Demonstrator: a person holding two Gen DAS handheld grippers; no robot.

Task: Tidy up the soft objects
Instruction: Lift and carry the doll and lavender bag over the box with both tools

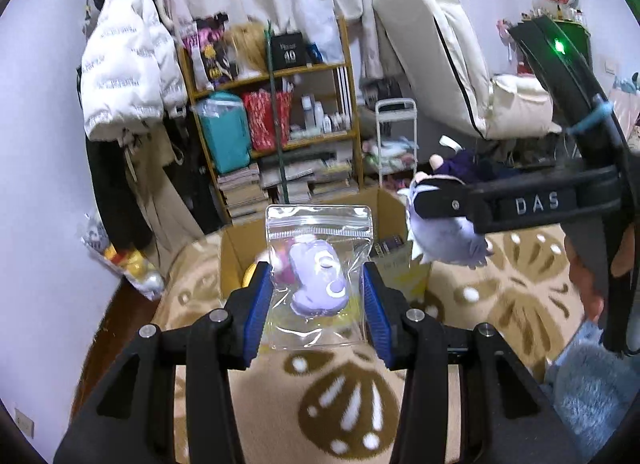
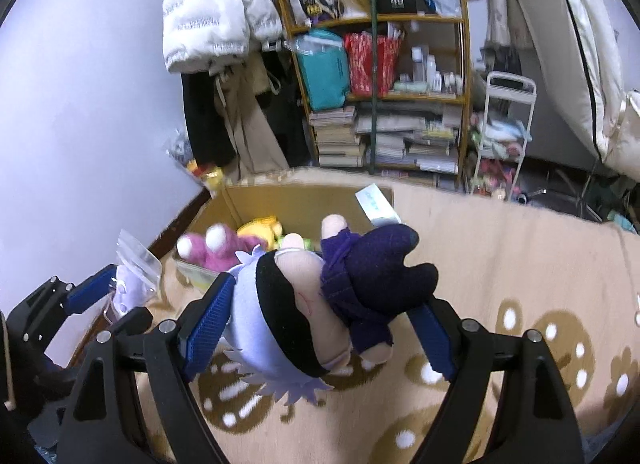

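The left gripper (image 1: 316,296) is closed on a clear zip bag (image 1: 318,276) with a small purple toy (image 1: 318,280) inside; its blue pads press both side edges of the bag. The right gripper (image 2: 320,324) stands wide and grips a plush doll (image 2: 320,304) with pale hair and dark clothes, held sideways between the pads. Both are held above the patterned carpet (image 2: 500,264). Beyond them, near the carpet's far edge, an open cardboard box (image 2: 288,200) holds pink and yellow soft toys (image 2: 224,248).
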